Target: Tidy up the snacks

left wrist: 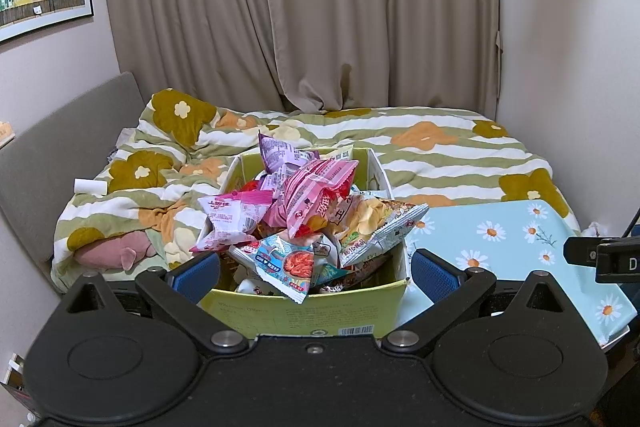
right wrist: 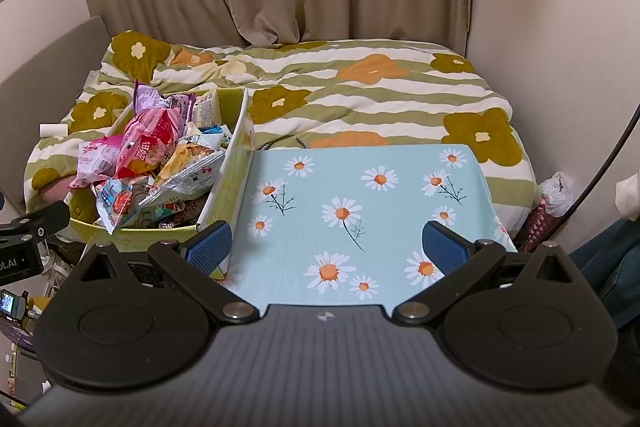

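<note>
Your left gripper [left wrist: 316, 269]: jaws spread wide, empty, facing the yellow-green cardboard box [left wrist: 304, 311] heaped with snack packets [left wrist: 316, 203].
Your right gripper [right wrist: 327, 247]: jaws released, over the light-blue daisy-print cloth [right wrist: 360, 195].

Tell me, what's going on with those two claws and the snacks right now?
Left gripper open, empty. Right gripper open, empty. Snack packets heaped in yellow-green box. Daisy-print surface bare; nothing blocking.
</note>
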